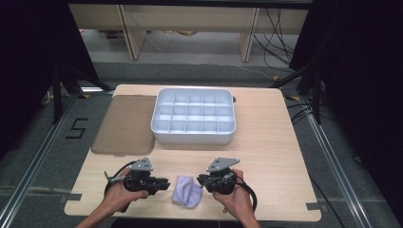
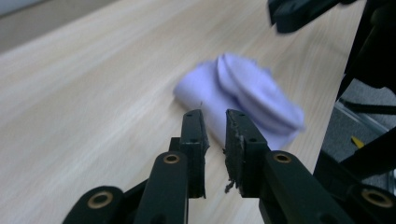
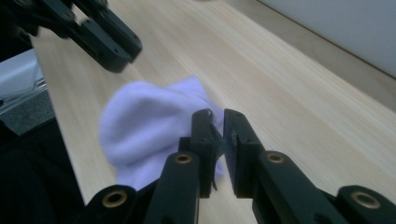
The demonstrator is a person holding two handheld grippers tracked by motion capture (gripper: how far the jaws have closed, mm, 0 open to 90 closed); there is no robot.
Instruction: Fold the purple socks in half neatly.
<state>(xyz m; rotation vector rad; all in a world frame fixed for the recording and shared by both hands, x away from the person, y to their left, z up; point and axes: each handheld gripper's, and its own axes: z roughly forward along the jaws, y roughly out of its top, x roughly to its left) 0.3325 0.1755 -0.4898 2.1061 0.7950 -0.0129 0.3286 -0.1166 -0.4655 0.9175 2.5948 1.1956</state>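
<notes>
A crumpled lilac cloth lies on the tabletop near its front edge, directly between the two grippers. The left gripper points at the cloth from its left, tips just short of it; in the left gripper view the cloth sits just beyond the nearly closed, empty jaws. The right gripper reaches in from the right, its jaws clenched on a thin edge of the cloth. So the right hand is at the cloth; the left is a short way off. The cloth's longer side runs roughly front to back. A divided tray stands well behind.
</notes>
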